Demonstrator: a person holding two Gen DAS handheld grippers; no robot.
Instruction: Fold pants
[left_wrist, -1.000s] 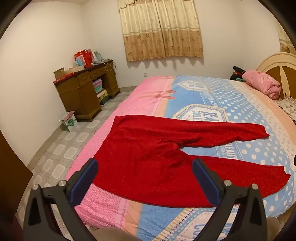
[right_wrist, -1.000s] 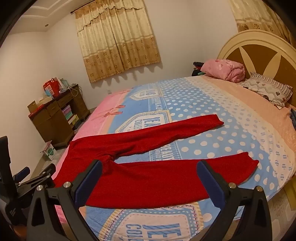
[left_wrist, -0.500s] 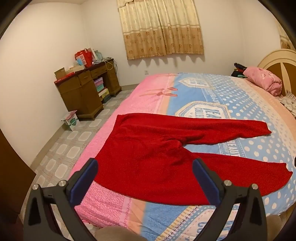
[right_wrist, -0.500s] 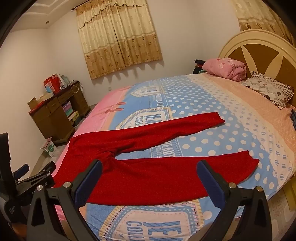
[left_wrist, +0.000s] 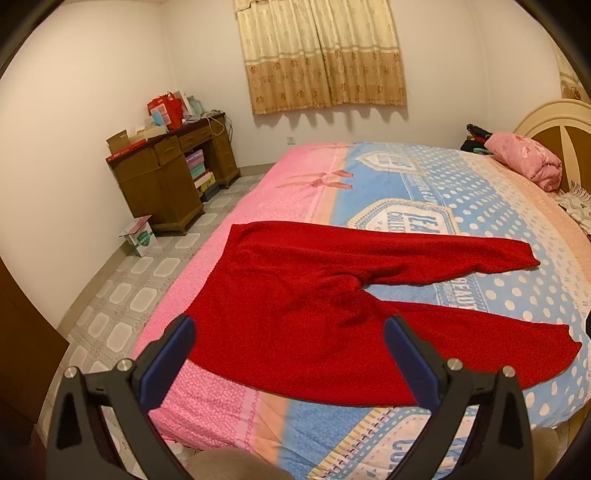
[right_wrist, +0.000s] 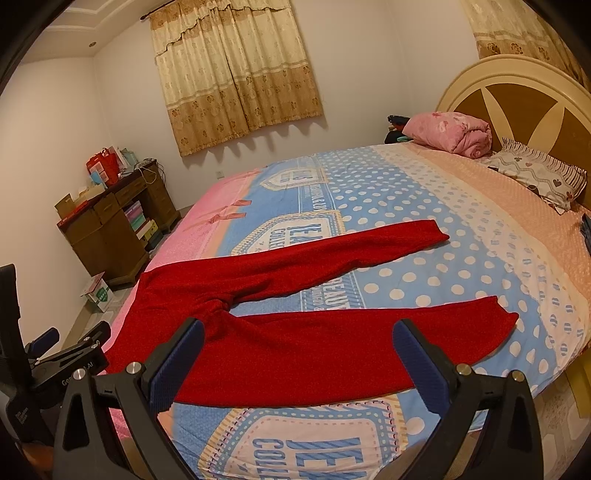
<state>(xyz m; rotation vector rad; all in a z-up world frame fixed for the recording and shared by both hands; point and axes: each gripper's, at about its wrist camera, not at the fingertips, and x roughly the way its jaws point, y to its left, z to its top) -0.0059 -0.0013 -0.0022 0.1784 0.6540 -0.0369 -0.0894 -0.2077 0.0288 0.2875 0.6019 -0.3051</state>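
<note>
bed (left_wrist: 436, 192): fills the view, pink and blue dotted cover
pants (left_wrist: 332, 306): red, flat on the near bed edge, waist at 9 o'clock, legs spread toward 3 o'clock
left gripper (left_wrist: 288, 354): wide, empty, above the waist
right gripper (right_wrist: 295, 354): wide, empty, above the near leg
</note>
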